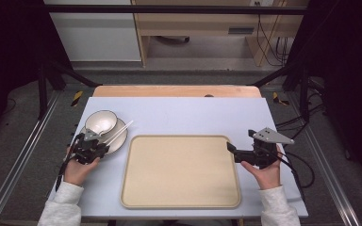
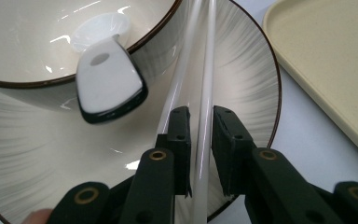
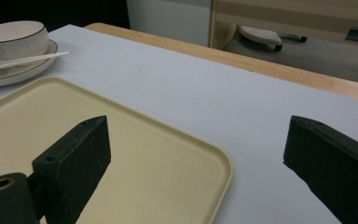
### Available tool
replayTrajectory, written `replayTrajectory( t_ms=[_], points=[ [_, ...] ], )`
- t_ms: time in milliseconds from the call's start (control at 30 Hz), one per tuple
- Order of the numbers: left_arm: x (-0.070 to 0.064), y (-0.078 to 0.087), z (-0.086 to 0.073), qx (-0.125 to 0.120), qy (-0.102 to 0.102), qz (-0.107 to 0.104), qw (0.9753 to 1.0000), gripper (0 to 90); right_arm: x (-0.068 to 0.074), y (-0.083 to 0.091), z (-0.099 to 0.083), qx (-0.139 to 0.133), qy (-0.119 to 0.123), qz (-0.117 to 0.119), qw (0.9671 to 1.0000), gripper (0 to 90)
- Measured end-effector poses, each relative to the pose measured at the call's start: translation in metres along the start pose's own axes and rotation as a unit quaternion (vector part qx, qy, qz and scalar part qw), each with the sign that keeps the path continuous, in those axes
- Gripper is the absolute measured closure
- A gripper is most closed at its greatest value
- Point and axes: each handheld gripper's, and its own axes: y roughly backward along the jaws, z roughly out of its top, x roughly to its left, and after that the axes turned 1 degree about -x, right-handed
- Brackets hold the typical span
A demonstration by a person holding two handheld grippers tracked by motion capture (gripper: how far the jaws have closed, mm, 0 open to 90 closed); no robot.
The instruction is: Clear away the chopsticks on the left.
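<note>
The left claw pinches a pair of slim white plastic chopsticks, which lie across the ribbed white ceramic plate beside the brown-rimmed white bowl holding a white spoon. The two sticks sit side by side between the pads, so one may slide free or roll when lifted, and a swing could knock the bowl. The right claw hangs spread wide over the beige rectangular plastic tray. The worktop is pale blue-grey, with dark framing and light cabinets beyond.
</note>
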Motion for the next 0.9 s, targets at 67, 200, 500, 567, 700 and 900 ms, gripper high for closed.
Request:
replayTrajectory(
  t_ms=[67,200,500,567,700,900],
  points=[
    [-0.001,0.000,0.001,0.002,-0.002,-0.002,1.0000,76.8,0.000,0.000,0.000,0.002,-0.001,0.000,1.0000,7.6],
    [-0.004,-0.004,0.000,0.021,-0.016,0.005,0.9996,78.4,0.001,0.000,0.000,0.001,-0.002,0.001,1.0000,7.7],
    [-0.006,-0.005,0.000,0.022,-0.015,-0.001,0.9996,83.8,0.001,0.000,0.000,0.002,-0.001,0.002,1.0000,7.7],
    [-0.007,-0.005,0.001,0.020,-0.013,0.001,0.9997,84.0,0.001,0.000,0.000,0.002,-0.001,0.002,1.0000,7.7],
    [-0.008,0.000,0.002,0.014,-0.012,-0.001,0.9998,84.1,0.001,0.001,0.001,0.000,-0.002,0.002,1.0000,7.7],
    [-0.015,0.011,0.008,-0.008,-0.005,0.000,1.0000,84.2,0.000,0.003,0.001,-0.003,-0.001,0.001,1.0000,7.8]
  ],
)
